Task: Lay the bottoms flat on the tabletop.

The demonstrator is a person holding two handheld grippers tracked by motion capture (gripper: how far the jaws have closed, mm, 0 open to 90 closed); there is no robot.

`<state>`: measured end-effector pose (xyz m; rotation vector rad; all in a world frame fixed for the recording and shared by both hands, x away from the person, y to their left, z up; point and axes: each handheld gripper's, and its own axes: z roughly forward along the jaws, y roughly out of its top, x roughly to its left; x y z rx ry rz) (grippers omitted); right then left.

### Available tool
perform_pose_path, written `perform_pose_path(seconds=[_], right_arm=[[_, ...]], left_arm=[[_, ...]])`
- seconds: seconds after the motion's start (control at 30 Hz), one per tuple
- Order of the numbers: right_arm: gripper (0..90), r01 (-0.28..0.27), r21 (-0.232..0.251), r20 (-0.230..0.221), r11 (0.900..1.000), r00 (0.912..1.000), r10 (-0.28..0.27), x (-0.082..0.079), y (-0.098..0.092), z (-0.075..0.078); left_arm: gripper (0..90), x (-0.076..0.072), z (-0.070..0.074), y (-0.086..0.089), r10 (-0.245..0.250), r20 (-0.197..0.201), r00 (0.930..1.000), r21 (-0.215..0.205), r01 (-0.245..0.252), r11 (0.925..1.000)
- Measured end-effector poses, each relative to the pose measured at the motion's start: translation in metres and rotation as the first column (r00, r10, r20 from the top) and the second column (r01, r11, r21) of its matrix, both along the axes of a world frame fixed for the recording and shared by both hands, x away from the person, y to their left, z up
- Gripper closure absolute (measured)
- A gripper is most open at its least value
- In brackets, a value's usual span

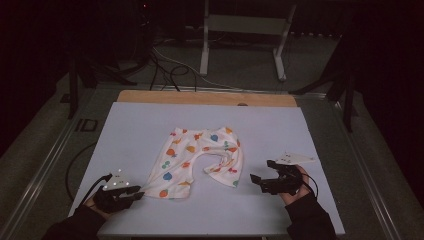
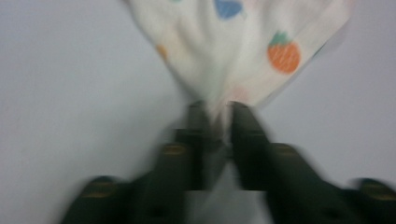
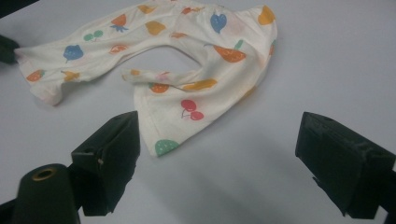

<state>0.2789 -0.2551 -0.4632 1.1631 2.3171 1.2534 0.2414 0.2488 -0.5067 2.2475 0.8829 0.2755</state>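
Pants made of soft white cloth with bright fruit prints (image 1: 200, 160) are lying in the middle of the pale grey tabletop (image 1: 150, 120). One leg is stretching toward the left tongs (image 1: 134, 192), and the other leg is curling under near the right tongs (image 1: 260, 181).

In the left gripper view, the hem of the near leg (image 2: 224, 100) is sitting bunched between the two black jaws. The picture is blurry there, so I cannot tell if the jaws are pinching the cloth or only resting around it. The right tongs are hanging wide open just beside the other leg hem (image 3: 161, 144), holding nothing.

It looks like the person is getting ready to pull the pants flat. To do this well, the left tongs should be squeezing the hem firmly before pulling, or the cloth may slip out. The right tongs should be going down low, sliding one jaw under the folded leg edge and taking only that layer. Then both hands should be pulling gently apart, keeping the cloth close to the tabletop so no new wrinkles are forming.
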Motion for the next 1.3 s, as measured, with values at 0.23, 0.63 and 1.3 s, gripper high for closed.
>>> perform_pose_path(seconds=[0.23,0.63,1.3], right_arm=[[14.0,0.004,0.001,0.002,1.0,1.0,-0.004,0.0,0.0,0.001],[14.1,-0.008,0.003,-0.002,1.0,1.0,0.008,0.001,0.001,-0.001],[14.1,-0.015,0.009,-0.011,1.0,0.9998,0.015,0.001,0.002,-0.003]], left_arm=[[27.7,-0.012,0.022,-0.031,-0.115,0.077,0.9904,-0.109,0.123,0.9863],[41.9,-0.014,0.027,-0.078,-0.262,0.118,0.9578,-0.132,0.276,0.952],[78.0,0.022,-0.009,-0.121,-0.283,0.044,0.9582,0.043,0.281,0.9588]])
